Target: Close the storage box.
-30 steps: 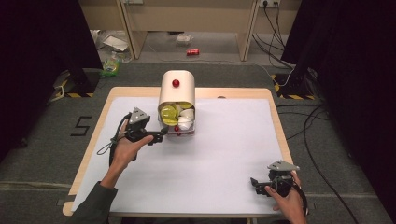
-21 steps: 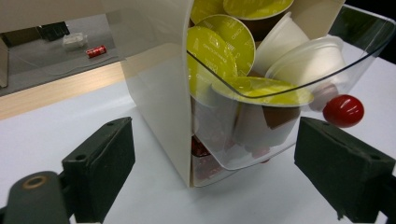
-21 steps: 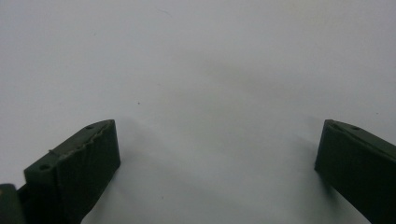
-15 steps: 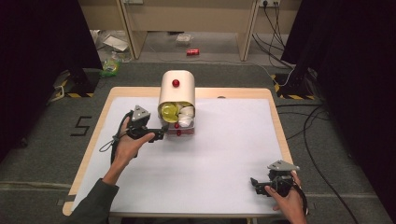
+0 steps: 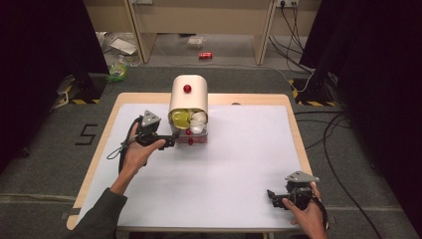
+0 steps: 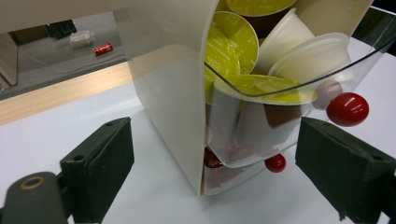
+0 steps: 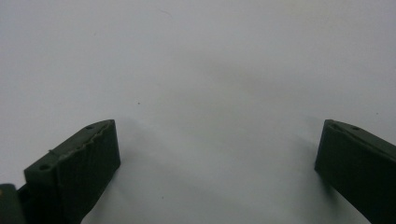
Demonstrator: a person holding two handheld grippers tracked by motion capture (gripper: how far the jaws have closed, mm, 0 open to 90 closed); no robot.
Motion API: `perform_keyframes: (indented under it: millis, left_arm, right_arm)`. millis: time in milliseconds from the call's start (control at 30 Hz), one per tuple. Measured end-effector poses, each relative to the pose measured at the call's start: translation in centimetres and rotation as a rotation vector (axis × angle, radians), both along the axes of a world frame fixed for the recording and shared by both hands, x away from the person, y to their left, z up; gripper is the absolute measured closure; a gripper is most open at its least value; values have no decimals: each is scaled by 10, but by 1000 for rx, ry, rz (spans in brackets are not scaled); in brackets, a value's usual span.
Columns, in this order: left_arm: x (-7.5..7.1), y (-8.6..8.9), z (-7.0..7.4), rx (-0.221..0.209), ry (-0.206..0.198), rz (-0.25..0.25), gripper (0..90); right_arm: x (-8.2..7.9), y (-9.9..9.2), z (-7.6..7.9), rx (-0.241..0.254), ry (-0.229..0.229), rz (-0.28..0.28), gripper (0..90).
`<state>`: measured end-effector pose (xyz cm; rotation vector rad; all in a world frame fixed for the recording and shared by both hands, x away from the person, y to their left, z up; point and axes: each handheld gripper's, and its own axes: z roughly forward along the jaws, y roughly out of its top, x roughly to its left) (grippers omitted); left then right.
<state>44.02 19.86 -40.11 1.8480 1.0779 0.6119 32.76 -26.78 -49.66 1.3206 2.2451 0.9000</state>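
The cream capsule dispenser (image 5: 188, 102) stands near the far edge of the table (image 5: 249, 99), a little left of the middle, with a red knob (image 5: 187, 88) on its rounded top. Its front is a clear curved flap (image 6: 299, 88) that carries a second red knob (image 6: 347, 108); behind it lie yellow-lidded capsules (image 6: 236, 39) and white capsules (image 6: 308, 56), packed close together. Under the flap there is a low clear drawer (image 6: 229, 175) with a small red knob (image 6: 275, 163).

The left gripper (image 5: 166, 141) is just beside the front left corner of the dispenser. Its jaws are spread apart and grasp nothing; in the left gripper view this corner and the flap stand between them, not touching the pads.

The right gripper (image 5: 272, 194) rests near the near right corner of the table, well apart from the dispenser, released, with only bare white surface between its jaws.

The table has a wooden rim and a white sheet (image 5: 234, 164) covers its top. Around it is grey floor (image 5: 45, 164). Beyond the far edge lie a red can (image 5: 205, 55) and some litter (image 5: 119, 69). Black cables (image 5: 338, 134) run over the floor at the right side.
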Motion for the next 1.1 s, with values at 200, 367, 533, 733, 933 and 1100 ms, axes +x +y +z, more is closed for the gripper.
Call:
perform_keyframes:
  millis: [200,367,533,733,933,1100]
  left_arm:
    - [2,0,-1,-5,-3,10,114]
    - [4,0,0,4,-7,19,115]
    - [7,-1,1,17,-10,28,119]
    - [9,-1,0,11,-7,31,124]
    - [12,-1,2,31,-5,32,115]
    - [12,-1,2,32,-3,31,113]
  right_arm:
    - [0,0,0,-1,-1,0,2]
    - [0,0,0,1,1,-1,3]
    - [0,0,0,-1,-4,2,3]
    - [0,0,0,0,-4,1,2]
    - [0,0,0,0,-4,0,3]
    - [0,0,0,0,-4,0,3]
